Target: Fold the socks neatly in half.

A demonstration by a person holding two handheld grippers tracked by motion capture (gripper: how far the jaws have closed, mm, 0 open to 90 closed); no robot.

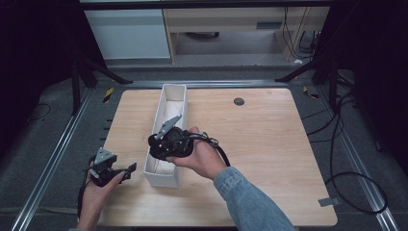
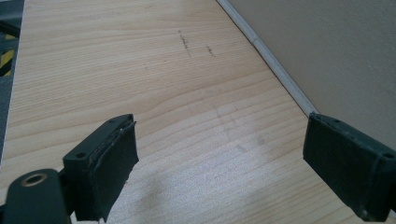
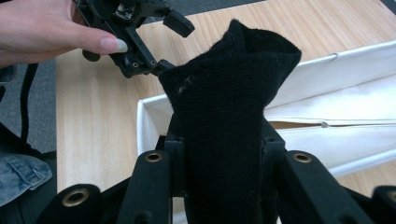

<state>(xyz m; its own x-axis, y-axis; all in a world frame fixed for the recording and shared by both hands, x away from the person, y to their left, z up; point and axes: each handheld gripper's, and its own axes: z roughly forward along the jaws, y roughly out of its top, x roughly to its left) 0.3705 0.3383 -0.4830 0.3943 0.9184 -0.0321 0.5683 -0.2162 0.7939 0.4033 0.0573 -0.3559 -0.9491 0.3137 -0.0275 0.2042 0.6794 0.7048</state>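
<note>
From above, the right gripper (image 1: 161, 144) is hovering over the near end of a long white fabric box (image 1: 176, 89) on the wooden table (image 1: 260, 144); the left gripper (image 1: 126, 171) is waiting beside the box.

The left gripper view is showing its jaws spread wide, holding nothing.

In the right gripper view, the jaws are pinching a black knitted cloth (image 3: 229, 116), bunched upright over the box. It looks soft, light and floppy, best gripped at a thick fold.

The box (image 1: 169, 98) lies lengthwise on the table (image 1: 260, 144) — left of centre, a cloth (image 1: 173, 108) seemingly inside it.
</note>
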